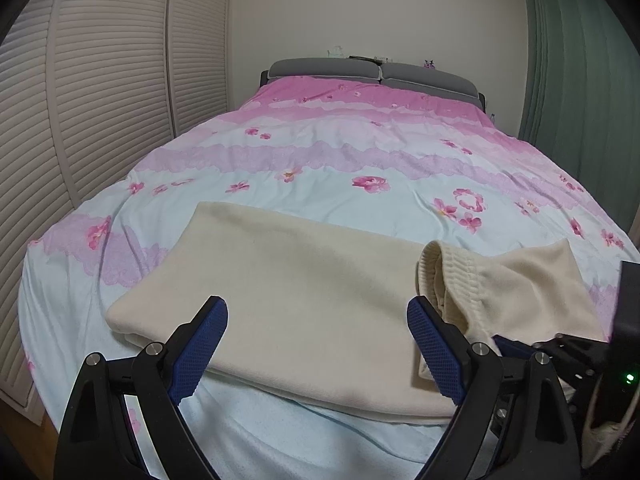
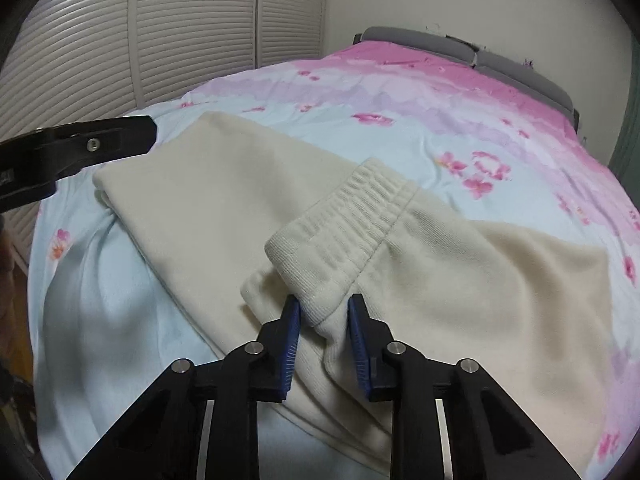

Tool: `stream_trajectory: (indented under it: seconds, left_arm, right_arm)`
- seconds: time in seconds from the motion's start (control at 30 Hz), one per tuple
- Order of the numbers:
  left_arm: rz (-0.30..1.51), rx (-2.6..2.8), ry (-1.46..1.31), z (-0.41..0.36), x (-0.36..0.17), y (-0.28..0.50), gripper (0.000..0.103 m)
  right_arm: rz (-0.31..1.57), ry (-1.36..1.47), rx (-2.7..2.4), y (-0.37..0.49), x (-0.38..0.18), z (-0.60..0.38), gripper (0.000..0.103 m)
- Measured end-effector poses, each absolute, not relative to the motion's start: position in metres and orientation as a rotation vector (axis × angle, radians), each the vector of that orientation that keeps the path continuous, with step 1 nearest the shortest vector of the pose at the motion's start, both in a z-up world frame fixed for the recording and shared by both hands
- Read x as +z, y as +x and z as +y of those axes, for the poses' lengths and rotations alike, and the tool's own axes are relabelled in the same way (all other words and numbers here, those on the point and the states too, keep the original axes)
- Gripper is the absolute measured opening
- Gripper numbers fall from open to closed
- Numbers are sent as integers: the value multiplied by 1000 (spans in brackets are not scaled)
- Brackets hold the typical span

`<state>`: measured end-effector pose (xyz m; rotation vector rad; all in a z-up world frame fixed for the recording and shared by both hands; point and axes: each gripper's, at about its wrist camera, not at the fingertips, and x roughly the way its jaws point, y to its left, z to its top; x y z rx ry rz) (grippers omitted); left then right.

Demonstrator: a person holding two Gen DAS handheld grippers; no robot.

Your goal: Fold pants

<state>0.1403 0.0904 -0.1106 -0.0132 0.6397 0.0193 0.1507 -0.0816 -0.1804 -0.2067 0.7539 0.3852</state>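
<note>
Cream pants [image 1: 304, 292] lie folded lengthwise across the near end of the bed. Their ribbed waistband [image 1: 448, 276] is lifted and turned over towards the legs. My left gripper [image 1: 318, 328] is open and empty, just above the pants' near edge. In the right wrist view my right gripper [image 2: 324, 308] is shut on the corner of the waistband [image 2: 344, 232] and holds it above the folded pants [image 2: 224, 192]. The left gripper's finger [image 2: 100, 144] shows at that view's left edge. The right gripper's body [image 1: 580, 356] shows at the left wrist view's right edge.
The bed has a pink and pale blue floral cover [image 1: 340, 152] and a grey headboard [image 1: 376, 74]. Louvred closet doors [image 1: 100, 80] stand along the left side. A green curtain [image 1: 572, 60] hangs at the right. Wooden floor [image 2: 20, 304] shows beside the bed.
</note>
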Motion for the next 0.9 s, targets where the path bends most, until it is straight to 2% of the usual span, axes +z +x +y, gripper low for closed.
stream_trajectory:
  seconds: [0.13, 0.37, 0.43, 0.53, 0.6, 0.67, 0.73, 0.77, 0.9]
  left_arm:
    - [645, 31, -9, 95, -113, 141, 92]
    - [679, 42, -15, 105, -124, 144, 92]
    - [688, 52, -19, 110, -127, 144, 92]
    - [697, 68, -20, 121, -130, 144, 92]
    - [697, 76, -22, 129, -131, 142, 92]
    - [697, 85, -24, 140, -131, 139, 92]
    - [699, 91, -33, 154, -133, 137, 92]
    - [706, 107, -44, 166, -136, 136, 92]
    - [747, 142, -138, 207, -147, 134, 92]
  right_arm:
    - [768, -268, 422, 145, -189, -69, 20]
    - [776, -259, 405, 145, -195, -70, 22]
    - [762, -240, 363, 143, -188, -71, 29]
    - [740, -208, 334, 137, -179, -70, 32]
    - [719, -184, 310, 133, -172, -69, 39]
    - [684, -150, 280, 128, -162, -68, 58]
    - [642, -78, 263, 121, -150, -67, 68]
    - [628, -51, 263, 120, -146, -66, 71]
    - [581, 41, 297, 117, -134, -48, 71]
